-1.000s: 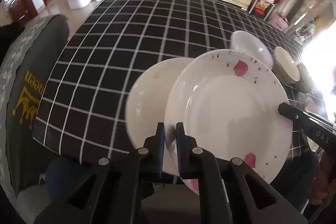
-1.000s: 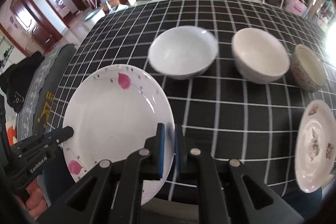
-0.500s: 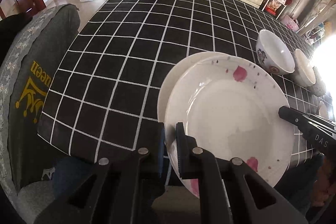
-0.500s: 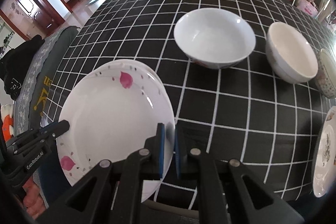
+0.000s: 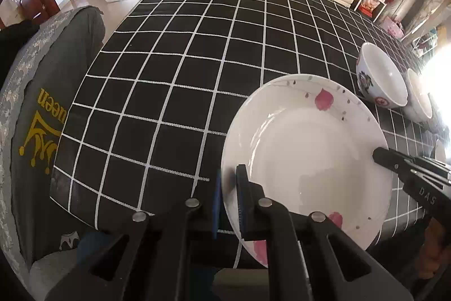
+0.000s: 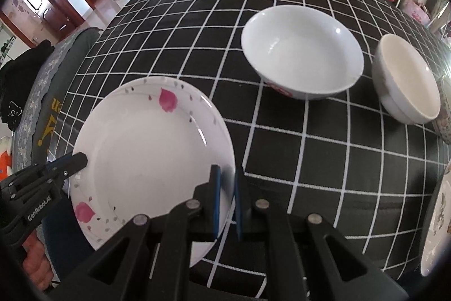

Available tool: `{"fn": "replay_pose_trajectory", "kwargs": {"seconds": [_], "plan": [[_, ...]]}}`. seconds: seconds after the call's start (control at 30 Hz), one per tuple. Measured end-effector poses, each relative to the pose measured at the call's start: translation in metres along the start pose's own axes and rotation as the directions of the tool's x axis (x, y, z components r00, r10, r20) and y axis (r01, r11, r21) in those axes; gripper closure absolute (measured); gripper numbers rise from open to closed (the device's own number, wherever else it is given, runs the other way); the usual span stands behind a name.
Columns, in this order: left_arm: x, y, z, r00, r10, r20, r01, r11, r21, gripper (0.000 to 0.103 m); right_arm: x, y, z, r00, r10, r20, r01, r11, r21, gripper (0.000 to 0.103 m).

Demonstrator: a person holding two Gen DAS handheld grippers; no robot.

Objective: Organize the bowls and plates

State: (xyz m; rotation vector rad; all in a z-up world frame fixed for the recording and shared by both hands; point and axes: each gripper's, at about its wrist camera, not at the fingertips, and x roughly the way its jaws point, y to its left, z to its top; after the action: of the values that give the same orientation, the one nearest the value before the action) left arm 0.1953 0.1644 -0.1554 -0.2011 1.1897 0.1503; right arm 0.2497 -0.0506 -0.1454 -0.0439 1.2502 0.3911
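Got both tools, left tool (image 5: 229, 198) and right tool (image 6: 226, 198), clamped on opposite rims of the petal-print plate (image 5: 307, 148) low over the tabletop (image 5: 197, 52); glazed ceramic's slippery and breakable, so rim grips only.

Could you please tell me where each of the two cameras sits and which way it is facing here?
Left wrist: on the left gripper, looking steeply down at the petal plate it clamps; the right gripper enters from the right.
Right wrist: on the right gripper, also clamping the plate, facing two white bowls; the left gripper and fingers show.
Shared: plate, bowls, checked tablecloth.
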Motion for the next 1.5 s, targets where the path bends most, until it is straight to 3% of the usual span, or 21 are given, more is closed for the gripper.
{"fn": "replay_pose_trajectory", "kwargs": {"seconds": [0.37, 0.53, 0.7, 0.77, 0.97, 1.2, 1.33, 1.43, 1.5], "plan": [[-0.006, 0.004, 0.000, 1.000, -0.014, 0.025, 0.014, 1.000, 0.004, 0.095, -0.002, 0.001, 0.002, 1.000, -0.015, -0.001, 0.015, 0.999, -0.044, 0.090], [-0.020, 0.000, -0.002, 0.998, 0.001, 0.061, -0.002, 1.000, 0.020, 0.094, -0.019, 0.004, 0.002, 0.997, -0.056, 0.052, 0.060, 0.996, -0.068, 0.090], [-0.046, -0.014, -0.007, 0.993, 0.004, 0.120, -0.012, 0.998, 0.060, 0.089, -0.041, 0.010, -0.003, 0.992, -0.077, 0.101, 0.088, 0.991, -0.102, 0.065], [-0.061, -0.026, -0.010, 0.987, 0.005, 0.159, -0.020, 0.995, 0.095, 0.075, -0.052, 0.011, -0.006, 0.987, -0.087, 0.136, 0.102, 0.990, -0.103, 0.058], [-0.093, -0.055, -0.013, 0.975, -0.044, 0.220, 0.009, 0.988, 0.155, 0.075, -0.099, 0.009, -0.017, 0.963, -0.081, 0.258, 0.107, 0.990, -0.088, 0.044], [-0.123, -0.093, -0.013, 0.948, -0.142, 0.284, 0.085, 0.975, 0.205, 0.069, -0.140, -0.012, -0.027, 0.941, -0.087, 0.327, 0.099, 0.995, -0.022, 0.043], [-0.136, -0.125, -0.014, 0.929, -0.170, 0.328, 0.080, 0.960, 0.269, 0.065, -0.160, -0.031, -0.036, 0.918, -0.121, 0.378, 0.126, 0.992, 0.012, 0.043], [-0.138, -0.148, -0.013, 0.928, -0.196, 0.318, 0.095, 0.948, 0.305, 0.064, -0.177, -0.045, -0.045, 0.894, -0.158, 0.419, 0.167, 0.986, 0.014, 0.043], [-0.139, -0.164, -0.014, 0.927, -0.202, 0.315, 0.094, 0.940, 0.328, 0.064, -0.183, -0.059, -0.048, 0.895, -0.160, 0.416, 0.158, 0.987, 0.039, 0.043]]}}
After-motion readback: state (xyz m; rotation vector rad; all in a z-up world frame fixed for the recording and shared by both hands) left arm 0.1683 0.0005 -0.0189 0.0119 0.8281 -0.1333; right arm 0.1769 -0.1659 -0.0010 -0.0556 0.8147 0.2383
